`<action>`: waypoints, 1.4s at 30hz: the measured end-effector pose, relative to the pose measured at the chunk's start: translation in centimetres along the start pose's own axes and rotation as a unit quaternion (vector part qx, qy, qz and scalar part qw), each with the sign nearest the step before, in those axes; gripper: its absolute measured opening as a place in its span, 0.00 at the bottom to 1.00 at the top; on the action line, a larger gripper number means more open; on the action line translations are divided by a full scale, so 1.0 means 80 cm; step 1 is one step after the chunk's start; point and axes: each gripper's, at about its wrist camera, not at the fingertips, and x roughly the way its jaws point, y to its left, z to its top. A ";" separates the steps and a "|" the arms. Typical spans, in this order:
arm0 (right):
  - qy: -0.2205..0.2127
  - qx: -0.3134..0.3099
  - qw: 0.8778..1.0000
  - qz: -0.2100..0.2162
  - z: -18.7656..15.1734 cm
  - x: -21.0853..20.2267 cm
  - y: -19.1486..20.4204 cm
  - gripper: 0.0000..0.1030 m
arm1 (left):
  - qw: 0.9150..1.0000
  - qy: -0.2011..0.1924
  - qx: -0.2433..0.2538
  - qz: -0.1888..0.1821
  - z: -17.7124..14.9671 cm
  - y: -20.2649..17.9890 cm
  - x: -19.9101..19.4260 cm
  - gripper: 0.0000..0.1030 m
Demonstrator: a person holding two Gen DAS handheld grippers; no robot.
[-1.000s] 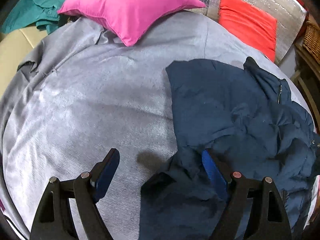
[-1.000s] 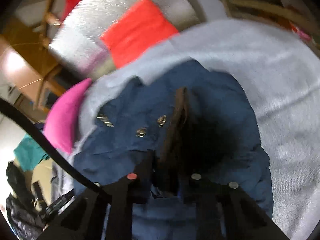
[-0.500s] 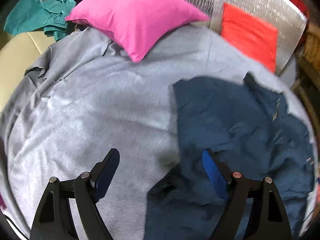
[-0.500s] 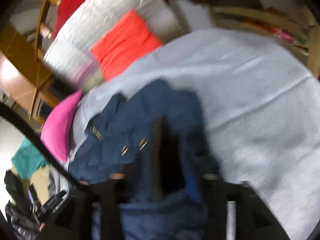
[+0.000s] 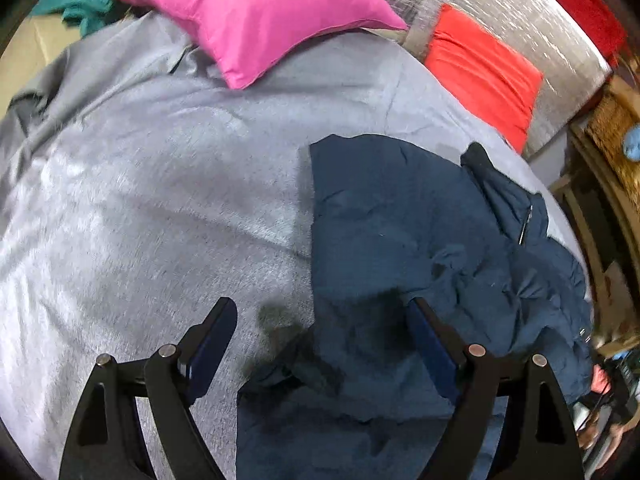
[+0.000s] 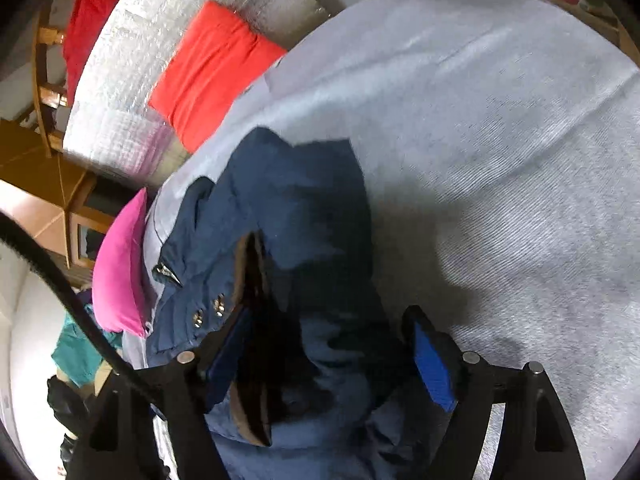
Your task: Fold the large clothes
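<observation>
Left wrist view: navy jacket edge between spread-apart left gripper fingers, grey bedspread leftward.

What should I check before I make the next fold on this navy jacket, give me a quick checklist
1. Left gripper open: ok, jaws spread wide over the edge of the navy jacket.
2. Right gripper open: ok, jaws spread with jacket fabric between them, not pinched.
3. Jacket lying flat: not ok, its right part is bunched and wrinkled.
4. Zipper pull tucked in: not ok, it lies exposed on top.
5. Room on the grey bedspread to fold leftward: ok, bare cloth up to the pink pillow.
6. Sleeves located: cannot tell.
</observation>
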 end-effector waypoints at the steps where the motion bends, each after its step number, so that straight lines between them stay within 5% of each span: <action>1: 0.003 -0.003 1.000 0.000 -0.001 0.005 0.001 0.79 | 1.000 -0.003 0.016 0.011 -0.001 -0.008 0.002 0.84; 11: 0.002 -0.057 0.998 -0.039 -0.016 0.025 0.020 0.77 | 0.984 -0.050 0.136 0.106 -0.013 -0.054 -0.003 0.84; 16: -0.019 -0.106 0.991 -0.078 -0.027 0.024 0.046 0.54 | 0.979 -0.061 0.153 0.123 -0.015 -0.063 -0.003 0.84; 22: -0.076 -0.190 0.973 -0.104 -0.048 -0.005 0.092 0.39 | 0.975 -0.069 0.163 0.133 -0.016 -0.071 -0.002 0.84; 26: -0.106 -0.222 0.965 -0.086 -0.060 -0.029 0.108 0.39 | 0.973 -0.073 0.170 0.138 -0.017 -0.075 -0.003 0.84; 31: -0.059 -0.211 0.966 -0.137 -0.057 0.002 0.095 0.37 | 0.971 -0.076 0.175 0.142 -0.020 -0.077 -0.003 0.84; 35: -0.043 -0.175 0.977 -0.115 -0.046 -0.005 0.081 0.38 | 0.970 -0.076 0.178 0.144 -0.020 -0.078 -0.002 0.84; 39: -0.045 -0.128 0.988 -0.079 -0.030 -0.014 0.068 0.63 | 0.970 -0.074 0.181 0.144 -0.020 -0.078 -0.001 0.84; 42: -0.065 -0.095 0.992 -0.051 -0.017 -0.025 0.059 0.66 | 0.973 -0.066 0.175 0.136 -0.015 -0.074 -0.003 0.84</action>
